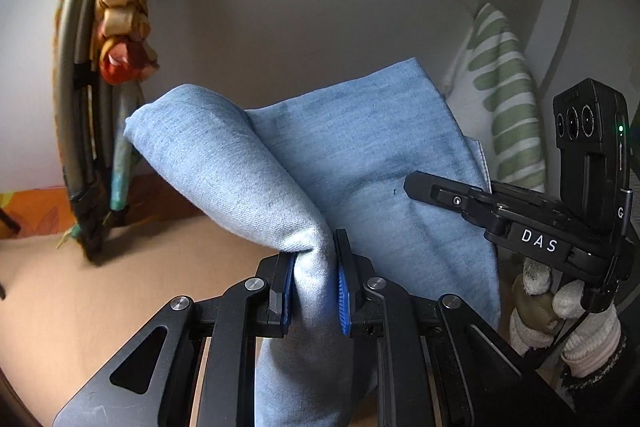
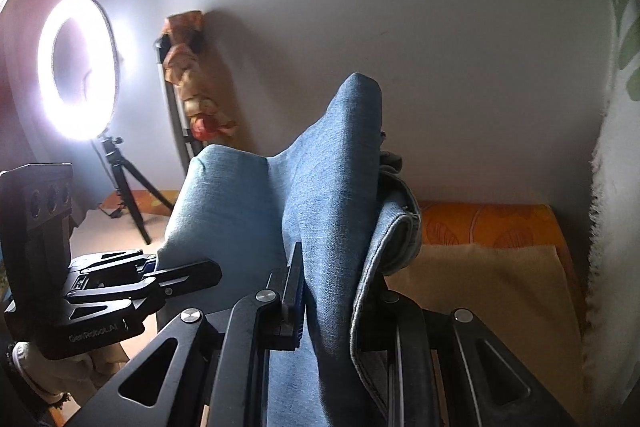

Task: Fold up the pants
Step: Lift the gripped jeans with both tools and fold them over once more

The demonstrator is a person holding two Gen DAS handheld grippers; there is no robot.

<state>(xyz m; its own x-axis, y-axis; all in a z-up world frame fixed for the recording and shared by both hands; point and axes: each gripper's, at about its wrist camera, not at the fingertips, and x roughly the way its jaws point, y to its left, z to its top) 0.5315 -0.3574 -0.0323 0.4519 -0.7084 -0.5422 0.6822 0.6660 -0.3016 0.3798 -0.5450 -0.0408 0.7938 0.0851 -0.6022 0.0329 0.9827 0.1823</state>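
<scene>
Light blue denim pants [image 1: 360, 155] hang lifted between both grippers. My left gripper [image 1: 314, 291] is shut on a bunched fold of the cloth, its blue pads [image 1: 344, 291] pressing from both sides. The right gripper [image 1: 416, 183] shows at the right of the left wrist view, its tip against the denim, held by a gloved hand [image 1: 536, 291]. In the right wrist view my right gripper [image 2: 328, 291] is shut on the pants [image 2: 332, 187]; the waistband edge [image 2: 400, 227] drapes over its right finger and hides it. The left gripper [image 2: 192, 277] sits at the lower left there.
A tan bed surface [image 2: 480, 287] lies below, with an orange patterned sheet [image 2: 488, 223] at its far edge. A lit ring light on a tripod [image 2: 80, 67] stands left. A stand draped with orange cloth [image 1: 120, 27] leans by the wall. A green-leaf pillow [image 1: 504, 99] is right.
</scene>
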